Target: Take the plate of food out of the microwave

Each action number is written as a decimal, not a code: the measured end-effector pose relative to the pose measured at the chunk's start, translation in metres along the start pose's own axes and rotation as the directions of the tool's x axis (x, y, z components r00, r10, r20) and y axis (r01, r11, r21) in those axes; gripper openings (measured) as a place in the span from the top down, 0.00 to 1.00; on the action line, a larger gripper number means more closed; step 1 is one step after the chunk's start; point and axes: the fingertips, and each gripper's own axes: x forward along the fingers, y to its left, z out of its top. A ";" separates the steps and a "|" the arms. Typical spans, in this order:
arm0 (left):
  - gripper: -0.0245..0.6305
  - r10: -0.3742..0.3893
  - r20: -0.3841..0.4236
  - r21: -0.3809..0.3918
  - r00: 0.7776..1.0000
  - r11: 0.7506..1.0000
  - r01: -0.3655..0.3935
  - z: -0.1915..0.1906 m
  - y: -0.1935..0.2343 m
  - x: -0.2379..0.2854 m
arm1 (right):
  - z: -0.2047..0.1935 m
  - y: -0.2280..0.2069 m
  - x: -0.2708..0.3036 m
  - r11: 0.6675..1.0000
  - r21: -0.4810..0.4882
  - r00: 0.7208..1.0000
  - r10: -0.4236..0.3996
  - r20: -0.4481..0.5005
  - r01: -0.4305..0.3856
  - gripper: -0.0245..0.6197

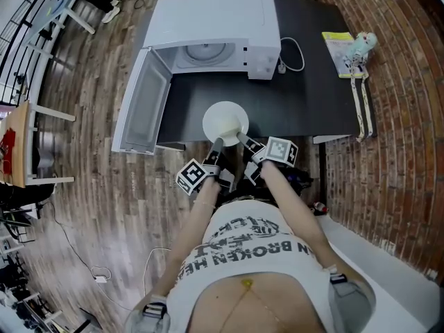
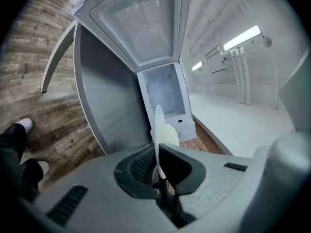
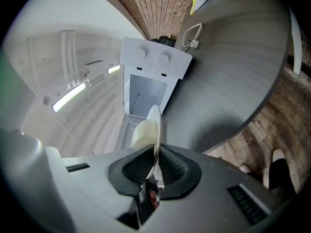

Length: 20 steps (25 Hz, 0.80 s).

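Dark table (image 1: 312, 82); plate (image 1: 225, 120) contents indistinct

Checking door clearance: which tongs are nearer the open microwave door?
Left. The left tongs grip the plate rim on the side toward the door; the right tongs grip the same rim farther from it.

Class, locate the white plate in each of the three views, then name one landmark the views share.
Head view: plate at centre, above the table.
Left gripper view: plate edge-on, lower centre, clamped between the jaws.
Right gripper view: plate edge-on, centre, clamped between the jaws.
Shared landmark: open microwave, beyond the plate in every view.
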 end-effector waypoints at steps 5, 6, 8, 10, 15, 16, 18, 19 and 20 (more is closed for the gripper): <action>0.93 -0.001 -0.001 -0.003 1.000 1.000 0.001 0.000 0.001 -0.001 | -0.001 -0.001 0.001 1.000 0.001 1.000 -0.001 0.000 0.001 0.91; 0.93 0.000 0.000 -0.004 1.000 1.000 0.000 0.000 0.002 -0.001 | -0.001 -0.001 0.001 1.000 0.001 1.000 0.000 -0.001 0.000 0.91; 0.93 0.005 0.002 -0.007 1.000 1.000 -0.005 0.001 0.004 -0.002 | -0.003 -0.001 0.001 1.000 0.005 1.000 0.000 -0.003 0.000 0.91; 0.93 0.008 0.002 -0.008 1.000 1.000 -0.008 0.000 0.005 -0.003 | -0.003 -0.001 0.002 1.000 0.006 1.000 -0.001 -0.004 0.001 0.91; 0.93 0.011 0.001 -0.006 1.000 1.000 -0.011 0.001 0.006 -0.003 | -0.004 -0.003 0.002 1.000 0.011 1.000 -0.005 -0.008 0.005 0.91; 0.93 0.010 -0.001 -0.007 1.000 1.000 -0.010 0.001 0.006 -0.003 | -0.005 -0.003 0.002 1.000 0.012 1.000 -0.005 -0.008 0.005 0.91; 0.93 0.008 -0.003 -0.008 1.000 1.000 -0.008 0.001 0.005 -0.003 | -0.005 -0.003 0.002 1.000 0.012 1.000 -0.006 -0.008 0.006 0.91; 0.93 0.007 -0.004 -0.008 1.000 1.000 -0.007 0.002 0.005 -0.003 | -0.005 -0.003 0.002 1.000 0.011 1.000 -0.006 -0.008 0.006 0.91; 0.93 0.007 -0.005 -0.010 1.000 1.000 -0.007 0.002 0.005 -0.002 | -0.005 -0.002 0.002 1.000 0.011 1.000 -0.006 -0.008 0.006 0.91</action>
